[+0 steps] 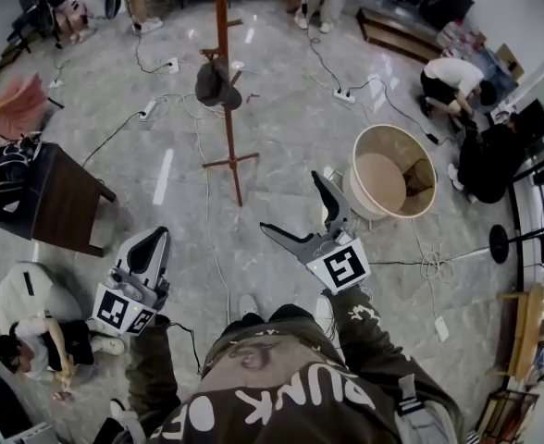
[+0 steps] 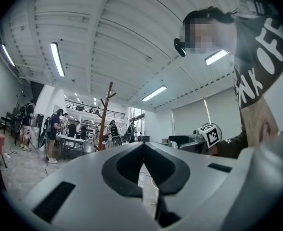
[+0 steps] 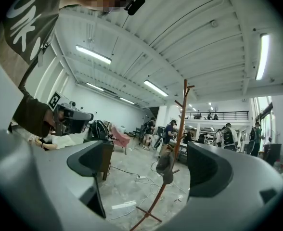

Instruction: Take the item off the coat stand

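Note:
A reddish-brown wooden coat stand (image 1: 223, 54) rises from the marble floor ahead of me. A dark cap (image 1: 214, 83) hangs from one of its pegs. My right gripper (image 1: 291, 203) is open and empty, well short of the stand. In the right gripper view the stand (image 3: 176, 129) and the cap (image 3: 165, 165) show between the spread jaws of that gripper (image 3: 148, 161). My left gripper (image 1: 157, 237) is held low at the left, shut on nothing. In the left gripper view its jaws meet (image 2: 142, 152), with the stand (image 2: 105, 115) far off.
A round beige basket (image 1: 416, 197) stands right of the stand. A dark wooden table (image 1: 64, 202) with a black backpack (image 1: 4, 169) is at the left. Cables and power strips (image 1: 344, 95) cross the floor. People crouch or stand around the room's edges.

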{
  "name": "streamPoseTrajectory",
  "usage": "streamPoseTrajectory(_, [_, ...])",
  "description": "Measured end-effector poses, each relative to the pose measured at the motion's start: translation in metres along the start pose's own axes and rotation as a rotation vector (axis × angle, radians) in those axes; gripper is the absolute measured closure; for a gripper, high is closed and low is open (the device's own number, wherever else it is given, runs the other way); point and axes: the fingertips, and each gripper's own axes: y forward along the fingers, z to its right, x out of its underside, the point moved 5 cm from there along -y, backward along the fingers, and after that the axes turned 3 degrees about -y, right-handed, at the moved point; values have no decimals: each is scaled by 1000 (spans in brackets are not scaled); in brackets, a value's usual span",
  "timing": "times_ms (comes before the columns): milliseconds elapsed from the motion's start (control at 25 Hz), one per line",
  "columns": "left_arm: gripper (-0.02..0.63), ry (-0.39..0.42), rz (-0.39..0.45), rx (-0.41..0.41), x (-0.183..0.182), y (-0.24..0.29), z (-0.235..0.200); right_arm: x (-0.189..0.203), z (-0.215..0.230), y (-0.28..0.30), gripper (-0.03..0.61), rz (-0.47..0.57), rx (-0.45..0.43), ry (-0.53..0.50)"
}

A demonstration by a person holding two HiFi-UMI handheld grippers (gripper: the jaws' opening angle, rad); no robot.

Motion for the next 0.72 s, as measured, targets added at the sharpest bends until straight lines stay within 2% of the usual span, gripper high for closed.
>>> streamPoseTrajectory(360, [609, -21, -7, 19, 12, 45, -61, 17, 38, 68, 51, -16, 11, 9])
streamPoseTrajectory(720, [609, -4, -31, -32, 29, 116, -131, 66, 105, 160, 51, -14, -39, 35])
